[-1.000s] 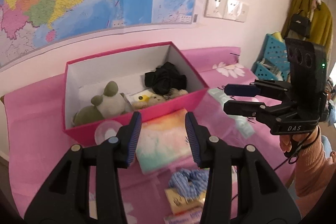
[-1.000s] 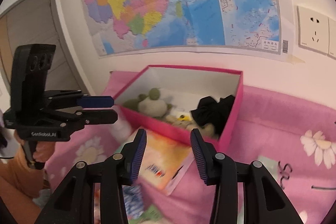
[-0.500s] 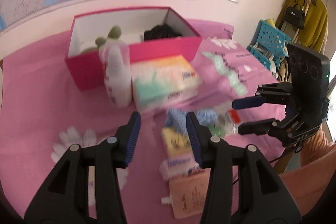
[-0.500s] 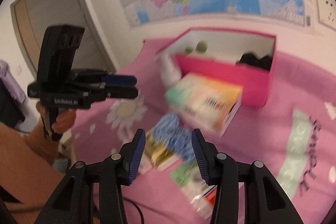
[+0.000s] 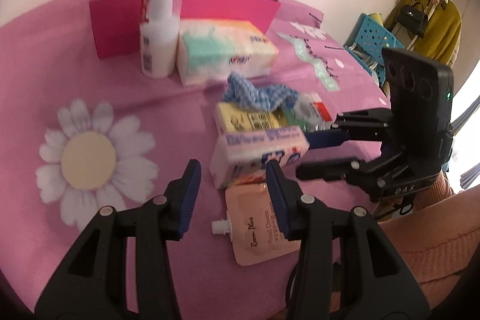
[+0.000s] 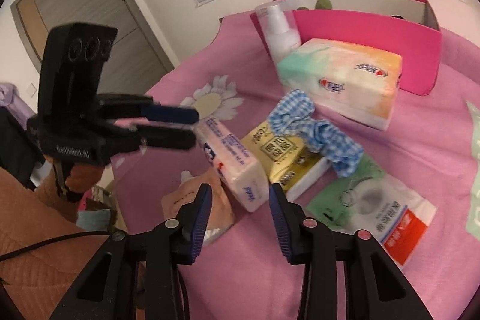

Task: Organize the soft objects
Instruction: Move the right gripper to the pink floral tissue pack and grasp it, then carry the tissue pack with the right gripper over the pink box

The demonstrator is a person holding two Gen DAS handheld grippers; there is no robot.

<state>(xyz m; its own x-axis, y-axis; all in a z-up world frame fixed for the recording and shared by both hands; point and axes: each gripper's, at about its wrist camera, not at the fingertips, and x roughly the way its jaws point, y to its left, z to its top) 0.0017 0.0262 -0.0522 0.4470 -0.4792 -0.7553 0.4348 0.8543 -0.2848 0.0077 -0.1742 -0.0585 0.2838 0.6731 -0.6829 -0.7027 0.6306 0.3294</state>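
Closest grab looks like the small white-and-pink plastic-wrapped tissue pack [image 5: 258,153], lying tilted in the pile near the front of the pink flower-print table [image 5: 90,98], propped against the yellow tissue pack [image 6: 282,152] with the blue-and-white checked fabric scrunchie [image 5: 259,93] just behind. Probably feather-light and squishy, with slick film that could slide, so best pinched across the narrow sides around the middle rather than by a corner. Scrunchie: floppy, grabbable anywhere. Left gripper [image 5: 232,185] partly open, empty, hanging just in front of the pack, not touching as far as visible. Right gripper [image 6: 238,201] also partly open and empty, jaws just been closing a bit, pack's end roughly lined up between them but no contact. Destination presumably the pink cardboard box [image 5: 192,2] at the back.
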